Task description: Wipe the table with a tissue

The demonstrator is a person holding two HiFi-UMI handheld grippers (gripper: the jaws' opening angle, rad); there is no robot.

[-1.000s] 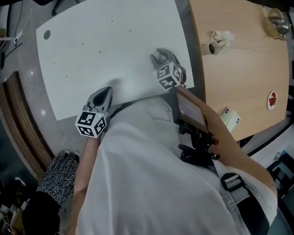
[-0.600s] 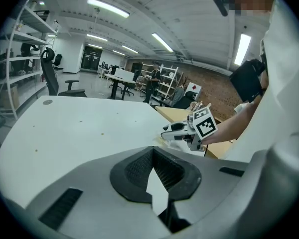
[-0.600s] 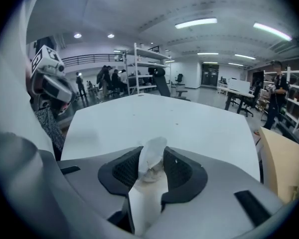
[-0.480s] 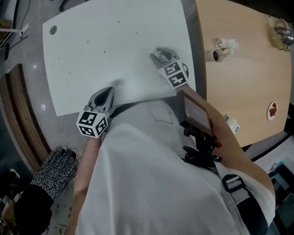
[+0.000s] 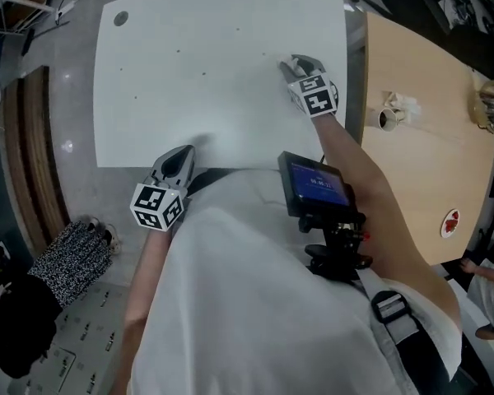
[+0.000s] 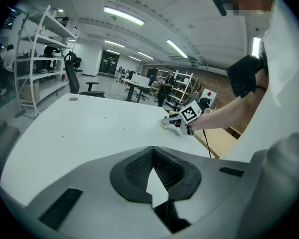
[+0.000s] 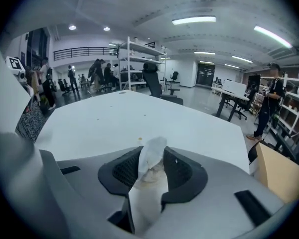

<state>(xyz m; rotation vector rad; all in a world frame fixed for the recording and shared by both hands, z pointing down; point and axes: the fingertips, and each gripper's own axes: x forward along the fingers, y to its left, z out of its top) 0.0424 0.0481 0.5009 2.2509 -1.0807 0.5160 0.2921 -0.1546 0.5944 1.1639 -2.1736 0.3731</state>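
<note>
- Right tool (image 5: pixel 295 62) is clamped on a crumpled white tissue (image 7: pixel 150 176), which pokes out past its tips, low over the white counter (image 5: pixel 189 81).
- A small speck (image 7: pixel 140 140) lies just ahead of it.
- Left tool (image 5: pixel 179 155): jaws together, empty.

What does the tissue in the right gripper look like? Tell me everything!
The tissue is white, thin and crumpled, bunched into a long strip. The right gripper pinches it between its two dark ribbed jaws, so it stands upright with its rounded tip poking out past them, over the white table. Its middle looks faintly brownish, maybe dirty. Whether the tip touches the table can't be told.
</note>
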